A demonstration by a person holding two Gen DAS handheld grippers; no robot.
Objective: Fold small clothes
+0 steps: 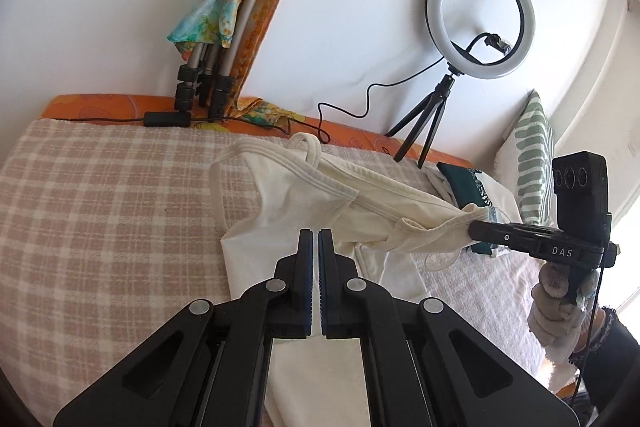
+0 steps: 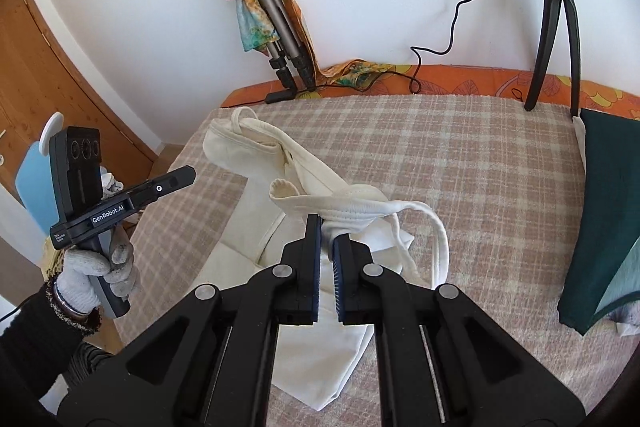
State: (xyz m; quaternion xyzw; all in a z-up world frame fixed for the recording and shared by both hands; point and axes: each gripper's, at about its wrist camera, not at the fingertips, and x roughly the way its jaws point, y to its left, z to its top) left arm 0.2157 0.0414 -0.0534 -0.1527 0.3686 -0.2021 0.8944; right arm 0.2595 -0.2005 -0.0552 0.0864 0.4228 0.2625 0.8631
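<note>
right hand-held gripper (image 2: 327,231) pinches the white top (image 2: 256,195); left hand-held gripper (image 1: 316,239) closed, empty.

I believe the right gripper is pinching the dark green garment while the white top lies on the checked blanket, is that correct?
Not quite: the right gripper is pinching the white top's hem, not the dark green garment, which lies untouched at the edge of the checked blanket. The right wrist view shows this.
</note>
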